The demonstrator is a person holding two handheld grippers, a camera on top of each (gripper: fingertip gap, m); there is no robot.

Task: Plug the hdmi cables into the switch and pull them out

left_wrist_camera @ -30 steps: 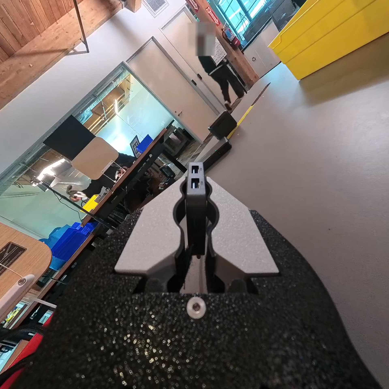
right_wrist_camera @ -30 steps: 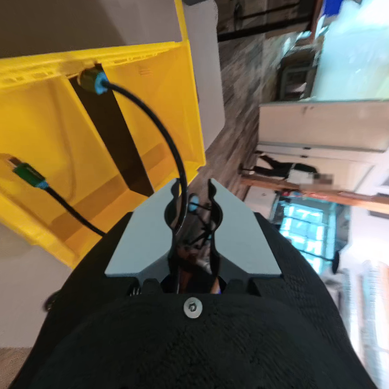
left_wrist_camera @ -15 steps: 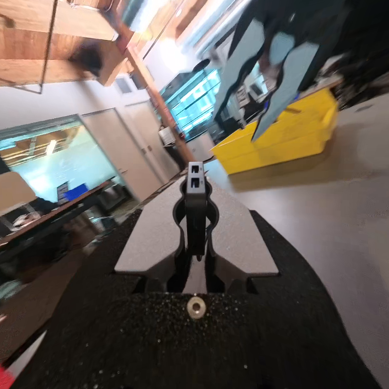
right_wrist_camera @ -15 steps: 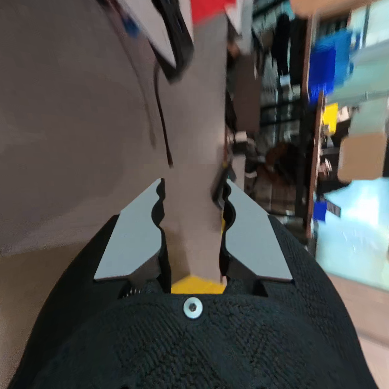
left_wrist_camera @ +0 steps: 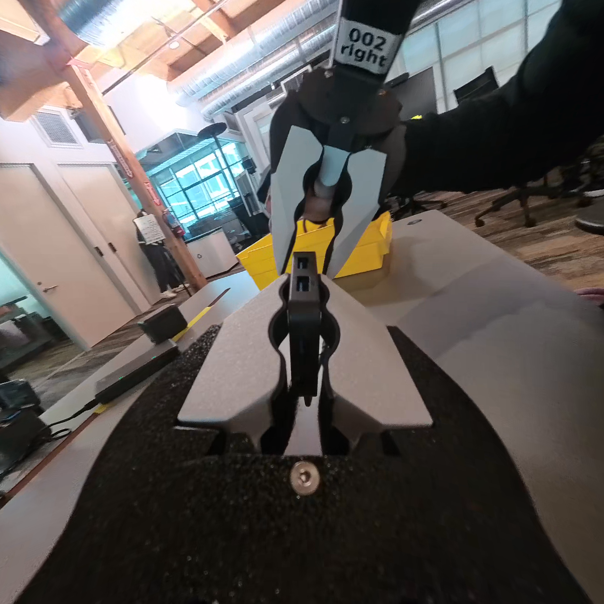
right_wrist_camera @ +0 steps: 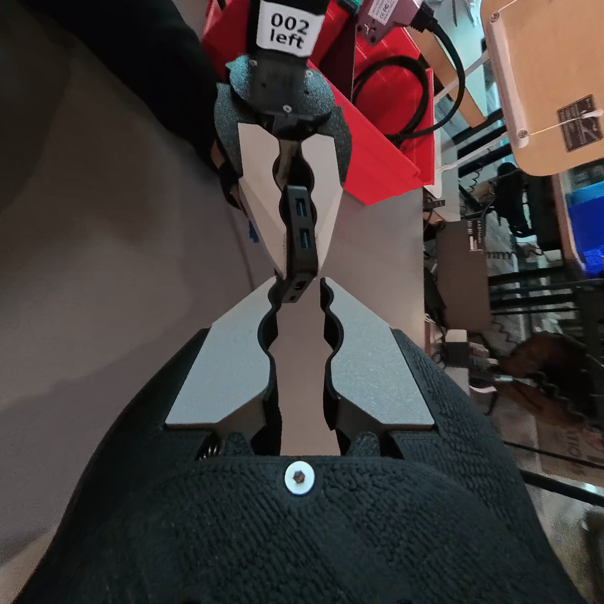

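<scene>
- The slim black plastic switch is pinched edge-on between the left gripper fingers, its long axis along them, port end protruding.
- The right gripper faces it tip-to-tip, jaws spread, holding nothing, one fingertip beside the switch's end.
- Yellow plastic bin beyond; no HDMI cable in view.
</scene>
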